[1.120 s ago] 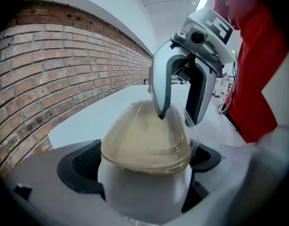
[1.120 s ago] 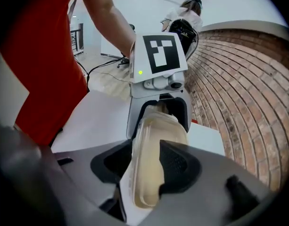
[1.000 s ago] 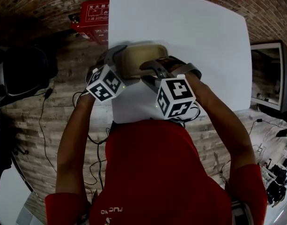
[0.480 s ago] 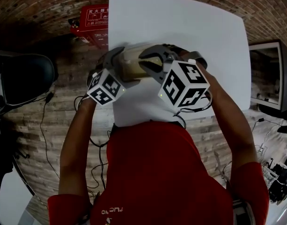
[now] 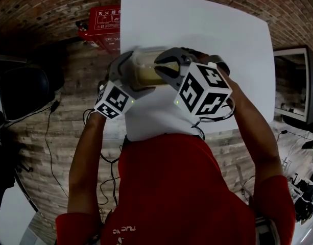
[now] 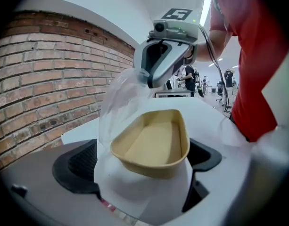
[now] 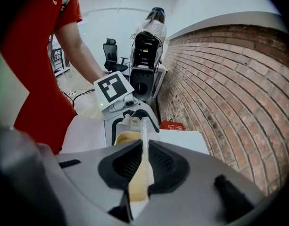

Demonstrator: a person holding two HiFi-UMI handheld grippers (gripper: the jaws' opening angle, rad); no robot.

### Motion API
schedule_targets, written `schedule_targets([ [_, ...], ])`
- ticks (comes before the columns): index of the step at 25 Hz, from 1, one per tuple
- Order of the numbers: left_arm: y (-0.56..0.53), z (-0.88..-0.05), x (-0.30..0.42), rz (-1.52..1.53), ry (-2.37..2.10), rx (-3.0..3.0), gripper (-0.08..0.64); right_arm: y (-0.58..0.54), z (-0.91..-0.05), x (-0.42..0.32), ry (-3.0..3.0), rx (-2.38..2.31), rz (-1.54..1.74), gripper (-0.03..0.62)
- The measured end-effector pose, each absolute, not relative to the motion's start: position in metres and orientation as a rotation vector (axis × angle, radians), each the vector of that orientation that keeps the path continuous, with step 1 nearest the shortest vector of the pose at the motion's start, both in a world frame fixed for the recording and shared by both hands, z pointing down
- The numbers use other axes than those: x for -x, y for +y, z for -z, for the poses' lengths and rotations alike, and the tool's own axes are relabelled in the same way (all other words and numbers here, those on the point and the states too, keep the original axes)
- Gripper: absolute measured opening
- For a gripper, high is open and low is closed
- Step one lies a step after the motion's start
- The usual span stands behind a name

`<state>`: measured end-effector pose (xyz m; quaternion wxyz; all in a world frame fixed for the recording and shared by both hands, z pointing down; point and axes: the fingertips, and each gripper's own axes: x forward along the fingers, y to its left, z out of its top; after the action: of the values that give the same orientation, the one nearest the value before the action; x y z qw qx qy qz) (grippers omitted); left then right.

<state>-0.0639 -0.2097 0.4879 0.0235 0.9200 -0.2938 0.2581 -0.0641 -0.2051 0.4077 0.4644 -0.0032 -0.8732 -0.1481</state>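
Jaws of my left gripper (image 6: 142,166) clamp the tan container (image 6: 151,142), one pad on each long side, with the open tub reaching out ahead of them above the white table (image 5: 222,40). My right gripper (image 7: 140,173) is pinched flat on the edge of the clear lid (image 6: 118,102), which stands tilted up off the tub's rim, ahead and left of my left jaws. A brick wall (image 6: 40,79) runs along that left side.

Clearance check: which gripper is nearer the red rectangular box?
Left. The left gripper grips the beige plastic tray near the red rectangular box; the right gripper, pinching the clear plastic lid, is farther across.
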Motion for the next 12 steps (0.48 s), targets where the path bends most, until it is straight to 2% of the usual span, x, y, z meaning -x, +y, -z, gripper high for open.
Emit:
schedule_targets([
  [8,-0.204,-0.499,0.063,-0.865,-0.861,-2.816,0.563,-0.235,-0.390,0.072,-2.222,-0.005,0.318,0.054],
  [12,-0.203,-0.502,0.065,-0.878,-0.870,-2.794,0.563,-0.263,-0.396,0.073,-2.296,0.045,-0.009,0.054],
])
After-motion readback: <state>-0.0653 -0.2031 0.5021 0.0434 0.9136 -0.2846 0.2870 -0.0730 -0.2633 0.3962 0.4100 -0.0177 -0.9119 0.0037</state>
